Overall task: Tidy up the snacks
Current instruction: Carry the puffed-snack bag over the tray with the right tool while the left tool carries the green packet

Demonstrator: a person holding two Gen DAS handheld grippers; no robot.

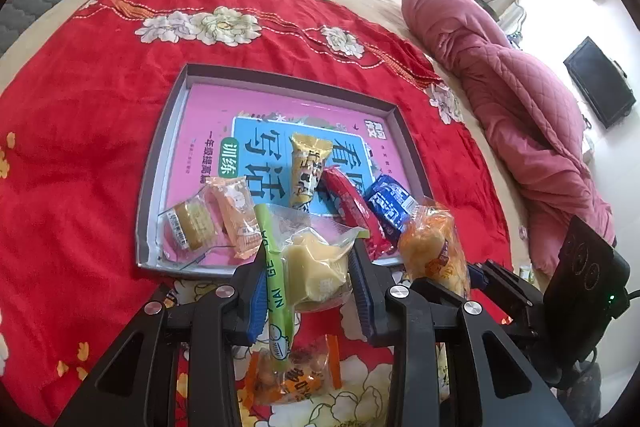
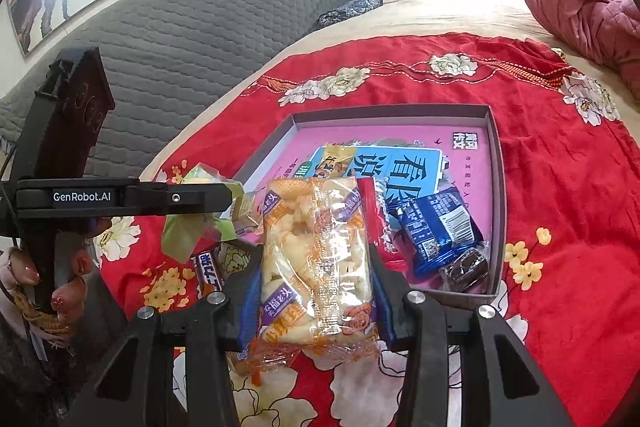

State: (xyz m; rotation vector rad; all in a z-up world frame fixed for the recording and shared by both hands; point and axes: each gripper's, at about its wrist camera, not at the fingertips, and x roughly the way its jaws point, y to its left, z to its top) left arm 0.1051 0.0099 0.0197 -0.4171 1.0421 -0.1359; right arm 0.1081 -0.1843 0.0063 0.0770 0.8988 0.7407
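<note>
Left tool: pinching a clear packet with a green strip, pale yellow snack inside, pads pressed on both its sides. Packet is held just above the near edge of the grey tray.

Right tool: pinching an orange-printed clear packet of puffed snacks across its width; packet stands lengthwise between the fingers, over the tray's near edge, beside the left tool's packet.

Tray, on a red floral blanket spread on a bed: a pink book lines its floor. On the book, along the near side:
- clear packet with brown cake
- peach packet
- yellow packet
- red packet
- blue packet, dark biscuit showing at its clear end

Outside the tray, on the blanket below the left tool: orange-ended clear packet.
</note>
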